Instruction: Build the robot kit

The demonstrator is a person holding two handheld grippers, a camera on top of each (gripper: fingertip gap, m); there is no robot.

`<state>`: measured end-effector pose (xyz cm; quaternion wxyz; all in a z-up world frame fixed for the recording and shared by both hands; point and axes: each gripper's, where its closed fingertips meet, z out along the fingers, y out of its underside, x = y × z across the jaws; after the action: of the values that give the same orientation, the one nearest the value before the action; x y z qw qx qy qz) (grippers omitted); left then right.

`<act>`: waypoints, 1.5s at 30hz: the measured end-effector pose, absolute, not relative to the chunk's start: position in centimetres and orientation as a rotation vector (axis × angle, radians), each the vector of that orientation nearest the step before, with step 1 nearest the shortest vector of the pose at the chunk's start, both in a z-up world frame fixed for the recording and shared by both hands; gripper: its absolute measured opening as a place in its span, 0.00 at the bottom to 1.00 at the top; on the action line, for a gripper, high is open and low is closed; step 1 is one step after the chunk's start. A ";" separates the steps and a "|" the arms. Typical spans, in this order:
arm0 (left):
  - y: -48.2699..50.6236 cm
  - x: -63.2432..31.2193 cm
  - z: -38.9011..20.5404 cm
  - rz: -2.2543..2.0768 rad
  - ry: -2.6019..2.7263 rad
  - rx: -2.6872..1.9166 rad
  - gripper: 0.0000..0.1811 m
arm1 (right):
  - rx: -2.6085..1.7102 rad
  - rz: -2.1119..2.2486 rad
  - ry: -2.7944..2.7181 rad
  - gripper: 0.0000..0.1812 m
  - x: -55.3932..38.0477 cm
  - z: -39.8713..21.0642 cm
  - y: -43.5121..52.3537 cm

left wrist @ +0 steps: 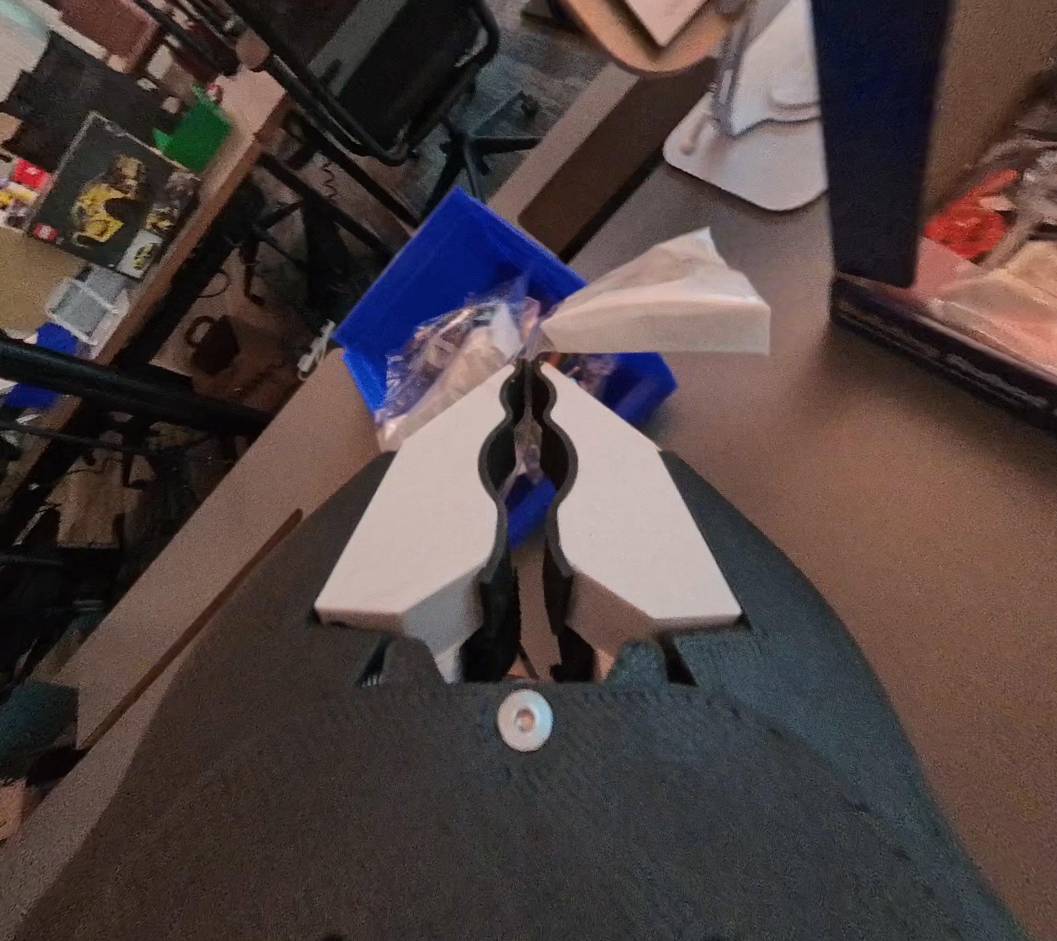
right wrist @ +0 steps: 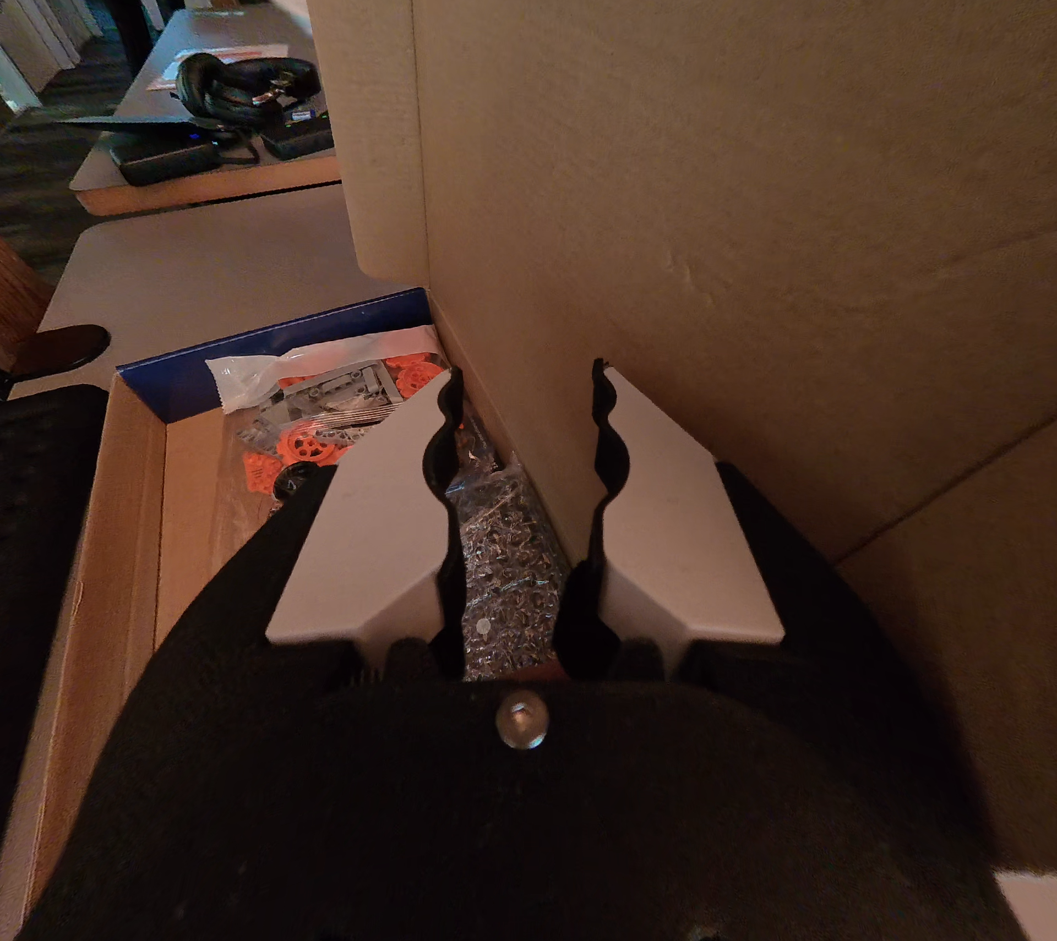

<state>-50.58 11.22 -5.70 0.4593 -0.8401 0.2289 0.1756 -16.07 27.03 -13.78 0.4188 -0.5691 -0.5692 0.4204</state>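
Note:
My left gripper (left wrist: 529,367) is shut on a clear plastic bag (left wrist: 457,359) of small parts. The bag's white top (left wrist: 658,302) sticks out to the right of the fingertips. The bag hangs over a blue bin (left wrist: 457,262) at the table edge. My right gripper (right wrist: 526,376) is open and empty. It hovers over an open cardboard box (right wrist: 114,513), close to the box's raised lid (right wrist: 715,170). Inside the box lie a bag of orange and grey parts (right wrist: 332,410) and a bag of small dark parts (right wrist: 509,559), which shows between the fingers.
In the left wrist view, a dark blue upright panel (left wrist: 875,84) stands at the right and a white stand base (left wrist: 755,159) sits on the beige table (left wrist: 801,456). A black chair (left wrist: 372,27) is beyond the edge. In the right wrist view, black cables (right wrist: 246,84) and devices lie on another table. There is about 40 cm between the tips of the two grippers. From my left tips it is roughly 15 cm to the dark blue upright panel (left wrist: 875,84); from my right, 20 cm.

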 end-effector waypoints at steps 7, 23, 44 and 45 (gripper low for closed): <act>20.2 -60.1 -7.0 0.622 0.414 -2.084 0.00 | -1.443 1.041 -1.442 0.24 -16.3 -14.6 27.1; 8.9 -36.1 -14.1 -0.017 1.104 -2.334 0.29 | -1.448 1.050 -1.448 0.25 -16.5 -14.8 27.0; 12.6 -21.4 -27.2 0.105 1.336 -2.166 0.05 | -1.457 1.056 -1.448 0.24 -16.7 -15.2 27.1; 12.5 -21.5 -27.0 0.104 1.323 -2.156 0.05 | -1.457 1.056 -1.449 0.24 -16.7 -15.2 27.0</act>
<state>-21.55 12.54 -26.98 0.3000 -0.8124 0.4984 0.0393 -16.66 27.04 -15.22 0.4038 -0.5768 -0.5738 0.4183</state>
